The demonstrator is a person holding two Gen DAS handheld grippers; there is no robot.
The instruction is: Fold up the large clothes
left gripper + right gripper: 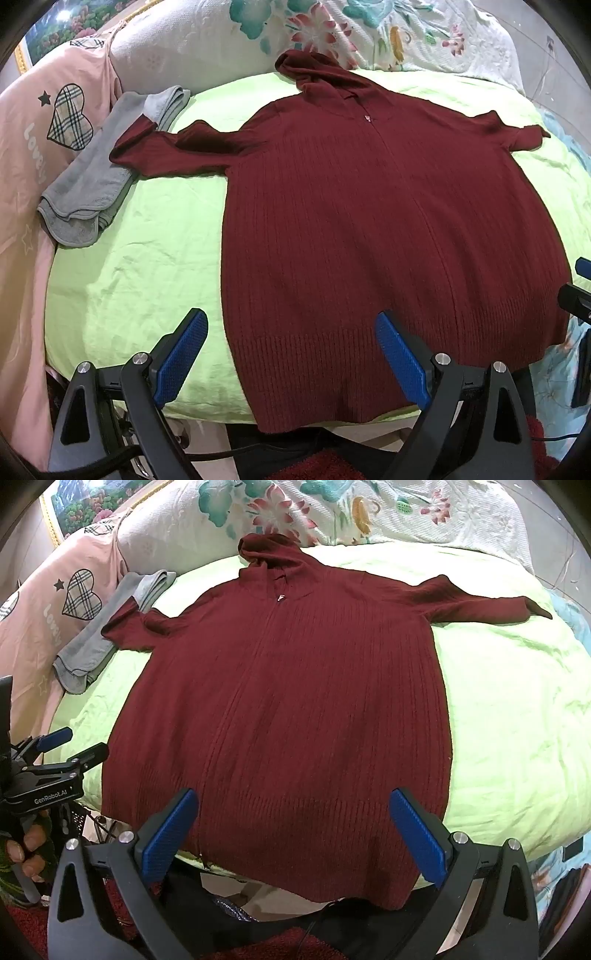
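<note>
Across the middle of both frames: a dark red hooded sweater (373, 221) (280, 709) is lying spread flat on a lime green sheet (140, 266) (509, 716), front side up
Hood: pointing toward the top centre of the frame, reaching the edge of a white flowered quilt (369, 33) (369, 509)
Zipper: running down the middle of the sweater, its small pull (366, 118) (280, 598) sitting just below the hood
Sleeves: both are stretching sideways; the one at the left of the frame is lying partly over a folded grey towel (88, 192) (92, 650), the other is resting on the green sheet at the upper right
Hem: hanging a little over the near edge of the sheet at the bottom centre
Left claw (291, 354): its blue fingers (184, 354) are standing wide apart at the bottom of the left wrist view, holding nothing, one over the green sheet and one over the sweater's lower part; whether they are touching the cloth cannot be told
Right claw (293, 834): its blue fingers (417, 838) are likewise spread wide and holding nothing, both framing the hem
Left claw again (70, 744): showing at the left edge of the right wrist view, near the sweater's lower corner, with a hand (26, 845) gripping its handle
Pink bedding (44, 122) (55, 590): lying at the upper left, printed with a plaid heart, just beside the grey towel
</note>
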